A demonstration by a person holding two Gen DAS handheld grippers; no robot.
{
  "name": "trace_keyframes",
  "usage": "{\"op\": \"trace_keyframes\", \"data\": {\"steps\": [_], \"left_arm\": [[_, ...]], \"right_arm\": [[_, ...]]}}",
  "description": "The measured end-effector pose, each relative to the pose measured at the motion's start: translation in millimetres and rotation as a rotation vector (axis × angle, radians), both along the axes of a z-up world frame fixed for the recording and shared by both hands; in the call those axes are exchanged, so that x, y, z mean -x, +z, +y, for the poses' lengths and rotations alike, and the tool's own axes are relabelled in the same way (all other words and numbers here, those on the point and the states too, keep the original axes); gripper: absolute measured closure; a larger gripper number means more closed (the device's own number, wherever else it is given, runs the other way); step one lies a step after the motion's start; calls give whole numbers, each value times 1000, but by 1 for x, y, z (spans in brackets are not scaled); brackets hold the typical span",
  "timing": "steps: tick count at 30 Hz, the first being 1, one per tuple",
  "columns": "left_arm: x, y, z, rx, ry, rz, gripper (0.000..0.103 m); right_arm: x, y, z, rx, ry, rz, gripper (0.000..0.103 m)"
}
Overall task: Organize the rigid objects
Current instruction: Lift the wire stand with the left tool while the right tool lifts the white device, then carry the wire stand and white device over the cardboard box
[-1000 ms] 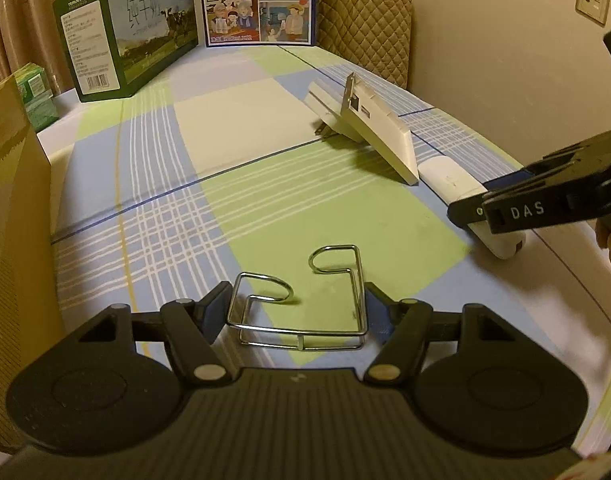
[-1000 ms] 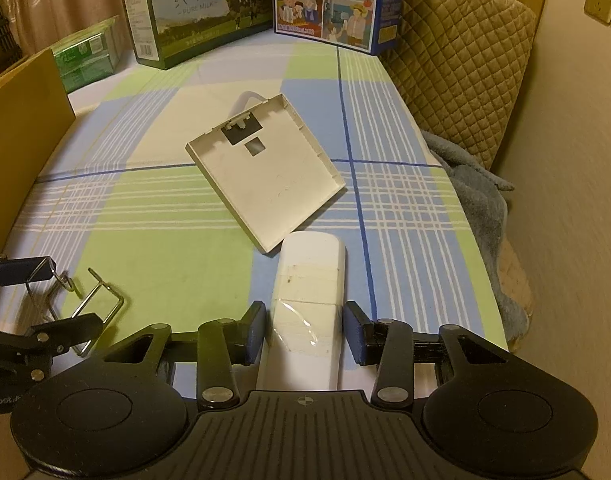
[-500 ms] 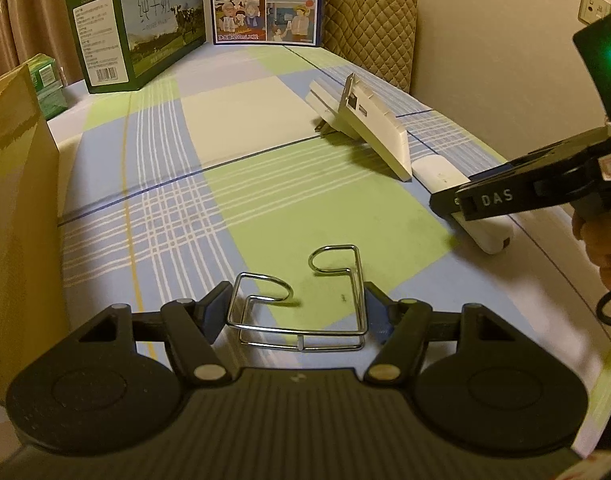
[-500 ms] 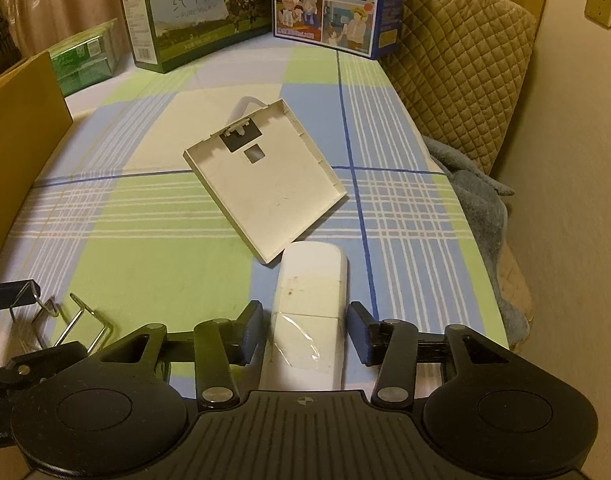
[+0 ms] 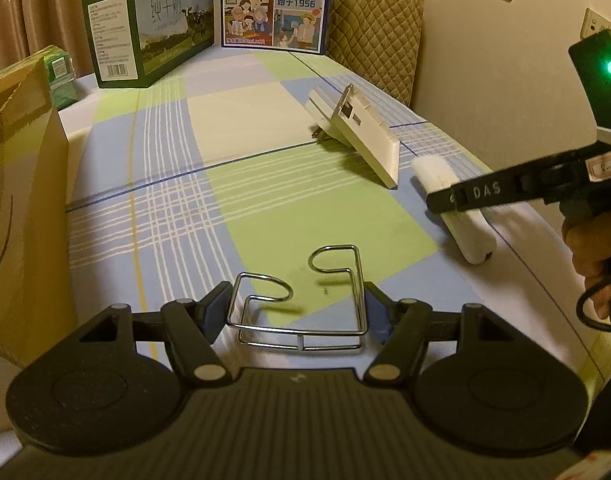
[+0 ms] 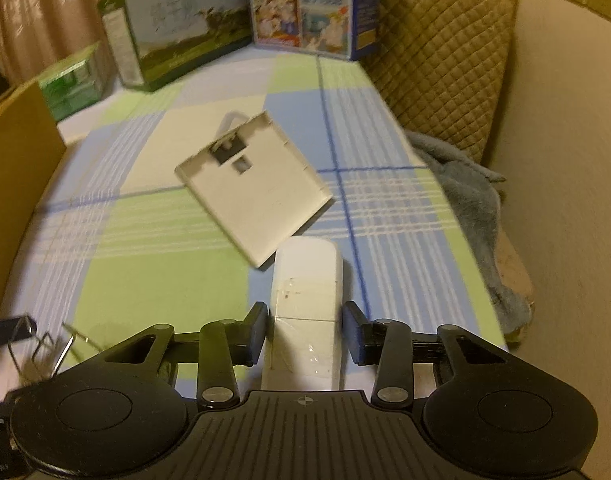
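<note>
Wire rack beside cardboard box

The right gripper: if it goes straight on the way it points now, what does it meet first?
Probably the tilted white flat case, just beyond the white remote between the closing jaws of the right gripper; depth is unclear.

wire rack: in the right wrist view blurred and partly cut off behind the tool's body; its shape is unclear there.
white remote: near end hidden under the right tool; whether the closing jaws already press its sides cannot be told.
cardboard box: cut off by the left edge; contents out of sight.
white panel: what props it up is hidden behind it.
milk cartons: print smeared, unreadable in the right wrist view.
hand: mostly cut off by the right edge.
</note>
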State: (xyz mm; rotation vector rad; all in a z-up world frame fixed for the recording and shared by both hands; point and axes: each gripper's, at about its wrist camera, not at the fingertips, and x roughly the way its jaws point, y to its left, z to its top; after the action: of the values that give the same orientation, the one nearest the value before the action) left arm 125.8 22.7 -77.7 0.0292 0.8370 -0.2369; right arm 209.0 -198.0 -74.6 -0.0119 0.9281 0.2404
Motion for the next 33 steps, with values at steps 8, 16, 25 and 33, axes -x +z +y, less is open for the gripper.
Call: {"op": "trace_keyframes", "data": {"steps": [8, 16, 25, 33], "left_arm": [[3, 19, 2, 10, 11, -31, 38], [8, 42, 7, 7, 17, -73, 38], [14, 70, 21, 2, 42, -121, 38], [22, 111, 39, -11, 70, -188, 38]], "right_arm": [[7, 11, -3, -50, -16, -29, 66], [26, 31, 3, -104, -2, -106, 66], [47, 56, 22, -106, 65, -170, 66], [61, 102, 44, -136, 120, -233, 66]]}}
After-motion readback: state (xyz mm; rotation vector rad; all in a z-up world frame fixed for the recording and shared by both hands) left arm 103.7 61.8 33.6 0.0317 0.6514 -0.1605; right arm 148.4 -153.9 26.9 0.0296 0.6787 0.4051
